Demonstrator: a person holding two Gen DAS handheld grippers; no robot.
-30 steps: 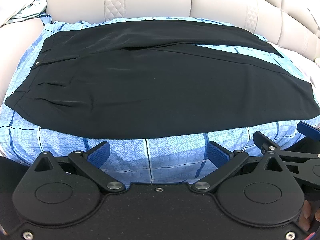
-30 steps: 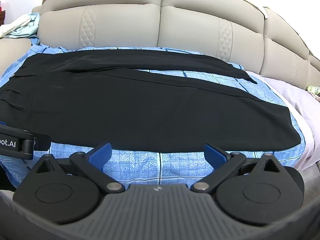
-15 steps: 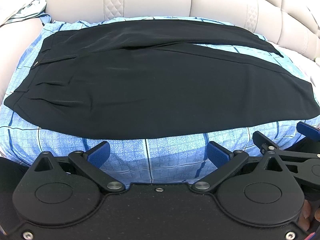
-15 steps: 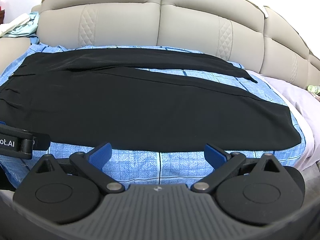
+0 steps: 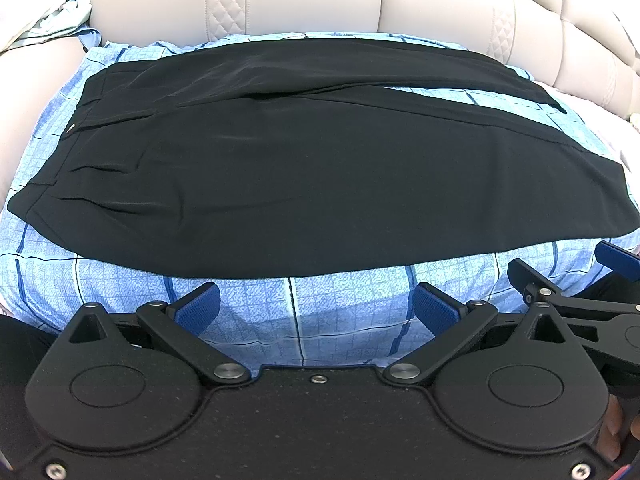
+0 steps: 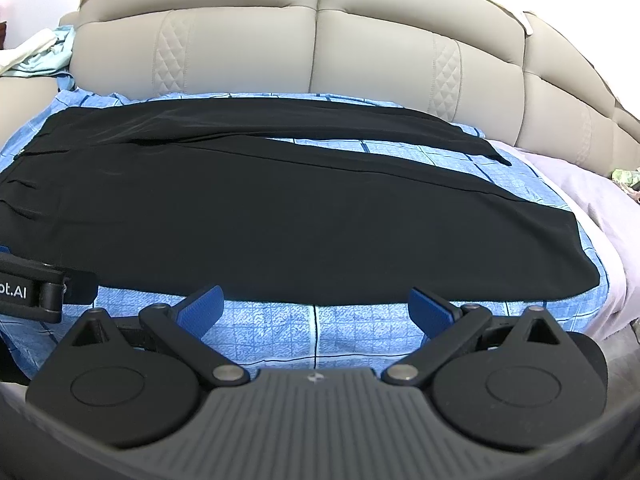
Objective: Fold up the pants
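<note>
With the left gripper [image 5: 316, 306] and right gripper [image 6: 316, 304] both spread wide and empty, near the flat black pants [image 5: 304, 168] on the blue sheet [image 5: 340, 304], a pinch might snag sheet too.

Black tongs [image 5: 316, 308], blue ribbed pads [image 5: 199, 307]

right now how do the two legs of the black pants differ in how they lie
The near leg lies broad and flat, its hem toward the right; the far leg shows only a narrow strip angling away by the sofa backrest. Blue checked sheet shows between them. Both are unfolded and join at the waistband.
</note>
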